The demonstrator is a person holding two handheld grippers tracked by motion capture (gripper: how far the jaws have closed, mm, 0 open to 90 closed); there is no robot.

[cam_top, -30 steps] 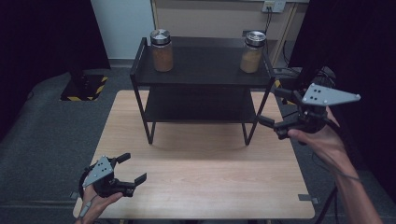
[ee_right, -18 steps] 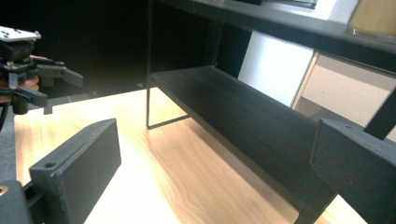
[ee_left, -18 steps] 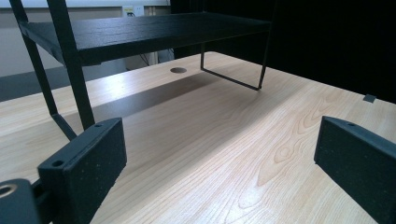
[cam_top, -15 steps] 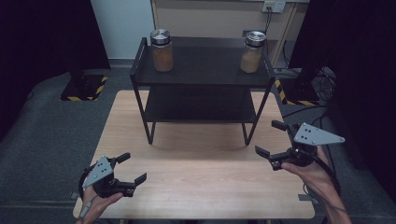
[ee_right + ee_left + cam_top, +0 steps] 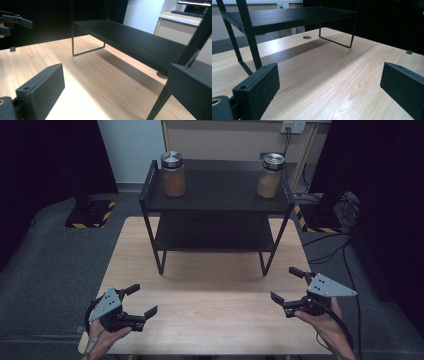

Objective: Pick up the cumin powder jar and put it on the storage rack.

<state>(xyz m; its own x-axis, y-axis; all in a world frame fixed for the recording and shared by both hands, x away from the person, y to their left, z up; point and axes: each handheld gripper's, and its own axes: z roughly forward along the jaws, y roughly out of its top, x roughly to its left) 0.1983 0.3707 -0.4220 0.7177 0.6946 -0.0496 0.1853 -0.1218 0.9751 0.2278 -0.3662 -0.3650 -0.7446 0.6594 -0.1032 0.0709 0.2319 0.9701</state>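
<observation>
Left gripper (image 5: 134, 303) and right gripper (image 5: 287, 287), jaws apart, empty, low over pale wooden table (image 5: 210, 315); both amber-filled glass jars (image 5: 173, 174) shelved on black two-tier metal rack (image 5: 217, 200); nothing visibly begun.

Right tongs (image 5: 286, 285) moved: a second ago they were up beside the right end of the black shelf rack (image 5: 215, 202), level with its lower tier; now they sit low at the near right corner of the counter (image 5: 215, 295), jaws spread wide, empty, pointing left across the wood.
</observation>
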